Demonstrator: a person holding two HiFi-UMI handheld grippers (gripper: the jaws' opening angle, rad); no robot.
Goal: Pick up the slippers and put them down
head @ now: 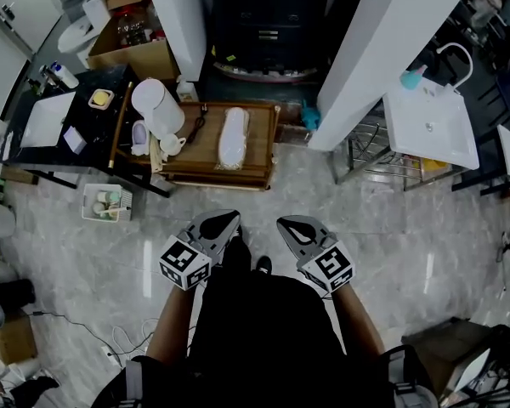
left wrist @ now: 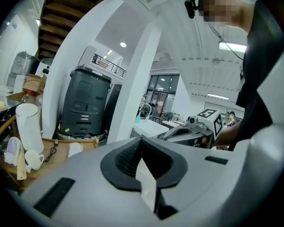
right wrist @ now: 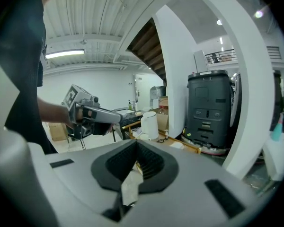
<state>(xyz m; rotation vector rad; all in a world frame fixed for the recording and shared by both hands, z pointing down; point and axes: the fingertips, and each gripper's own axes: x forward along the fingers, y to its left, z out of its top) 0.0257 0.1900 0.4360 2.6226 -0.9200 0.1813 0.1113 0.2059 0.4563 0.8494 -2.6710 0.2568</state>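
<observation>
A white slipper (head: 233,137) lies lengthwise on a low wooden stand (head: 259,155) across the floor ahead of me. Its pale toe (left wrist: 75,149) also shows in the left gripper view, and it shows small (right wrist: 176,145) in the right gripper view. My left gripper (head: 228,220) and right gripper (head: 286,224) are held side by side at waist height, well short of the stand. Both are shut with nothing between the jaws. From the left gripper (left wrist: 141,144) I see the right one (left wrist: 189,132) beside it. From the right gripper (right wrist: 136,149) I see the left one (right wrist: 92,114).
A white jug (head: 157,104) and a mug (head: 172,145) stand on the stand's left end. A black table (head: 36,158) with papers is at the left, and a small basket (head: 106,202) sits on the floor. White pillars (head: 382,49), a dark machine (head: 268,24) and a white sink (head: 429,126) are behind and right.
</observation>
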